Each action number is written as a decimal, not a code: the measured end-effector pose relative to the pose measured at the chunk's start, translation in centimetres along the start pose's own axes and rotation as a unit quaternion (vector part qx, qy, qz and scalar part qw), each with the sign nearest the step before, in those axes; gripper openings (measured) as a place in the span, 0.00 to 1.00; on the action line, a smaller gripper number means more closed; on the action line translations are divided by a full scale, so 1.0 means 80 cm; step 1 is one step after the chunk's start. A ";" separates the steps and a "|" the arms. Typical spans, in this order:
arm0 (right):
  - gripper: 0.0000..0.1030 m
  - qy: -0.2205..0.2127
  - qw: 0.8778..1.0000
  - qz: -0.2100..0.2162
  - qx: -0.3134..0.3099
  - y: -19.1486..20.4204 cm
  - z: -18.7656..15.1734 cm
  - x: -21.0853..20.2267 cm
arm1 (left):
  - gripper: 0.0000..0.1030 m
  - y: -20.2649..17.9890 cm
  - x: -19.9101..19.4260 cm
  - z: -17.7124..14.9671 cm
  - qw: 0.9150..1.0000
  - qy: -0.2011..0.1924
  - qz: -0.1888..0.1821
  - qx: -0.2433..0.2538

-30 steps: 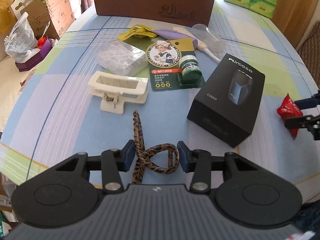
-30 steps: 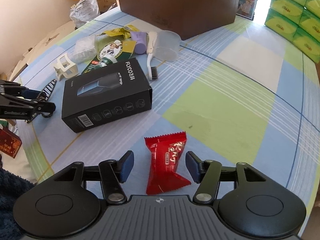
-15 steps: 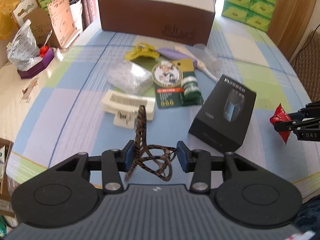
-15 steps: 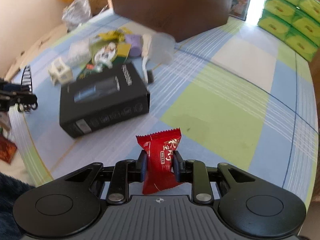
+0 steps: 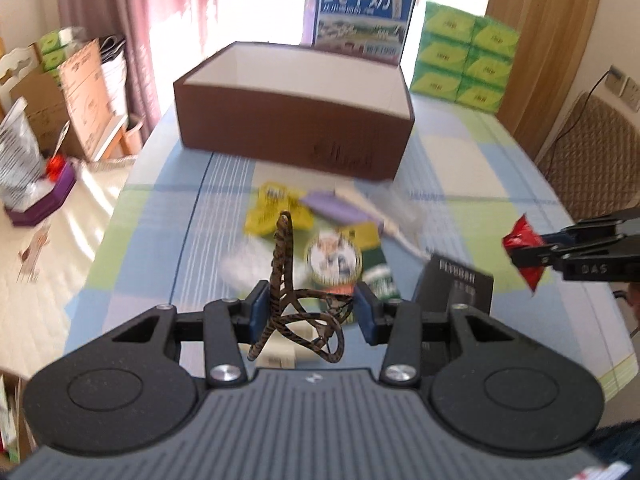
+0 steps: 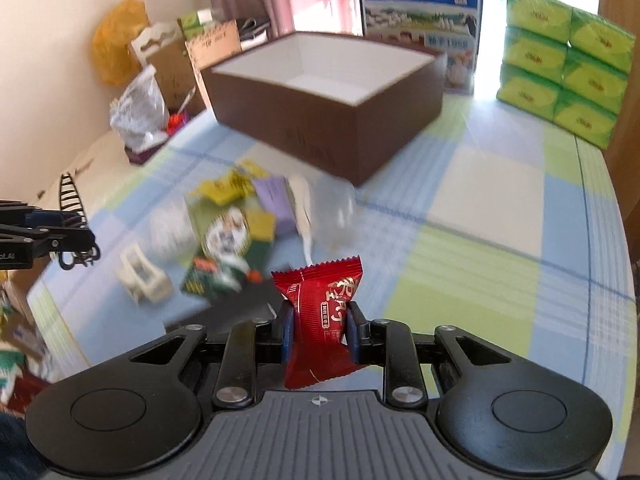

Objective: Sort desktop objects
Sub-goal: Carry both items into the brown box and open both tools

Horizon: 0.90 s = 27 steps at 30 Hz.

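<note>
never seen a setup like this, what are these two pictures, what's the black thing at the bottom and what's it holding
Each picture comes from a camera mounted on a hand-held gripper, looking forward along its jaws. The black shape at the bottom is the gripper itself; a person holds one in each hand.

The left gripper holds a tiger-striped hair band. The right gripper pinches a red snack packet.

Both are lifted above a checked tablecloth strewn with blurred small items, including a black box. Behind stands an open brown box.
</note>
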State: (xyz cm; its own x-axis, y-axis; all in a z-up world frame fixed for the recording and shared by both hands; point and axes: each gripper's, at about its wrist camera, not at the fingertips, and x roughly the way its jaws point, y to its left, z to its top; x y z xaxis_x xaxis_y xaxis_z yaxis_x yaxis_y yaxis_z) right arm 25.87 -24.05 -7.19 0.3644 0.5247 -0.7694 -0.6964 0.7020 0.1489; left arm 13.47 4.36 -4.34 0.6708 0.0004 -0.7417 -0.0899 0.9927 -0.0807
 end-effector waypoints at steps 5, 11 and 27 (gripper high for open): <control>0.22 -0.031 0.999 0.007 0.011 0.022 0.048 0.011 | 0.38 0.027 0.012 0.054 0.999 -0.025 -0.024 0.008; 0.22 -0.076 0.997 0.004 0.012 0.054 0.117 0.035 | 0.38 0.064 0.041 0.129 0.997 -0.050 -0.049 0.021; 0.22 -0.123 0.987 -0.094 0.040 0.035 0.296 0.158 | 0.38 0.098 0.194 0.333 0.993 -0.059 -0.086 0.064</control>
State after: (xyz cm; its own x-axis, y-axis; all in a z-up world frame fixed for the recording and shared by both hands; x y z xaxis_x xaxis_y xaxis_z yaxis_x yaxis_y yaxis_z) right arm 43.17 -4.02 -1.81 0.6280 0.4760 -0.6157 -0.5549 0.8286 0.0746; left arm 42.77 15.39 1.22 0.7504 -0.1634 -0.6404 0.1221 0.9866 -0.1086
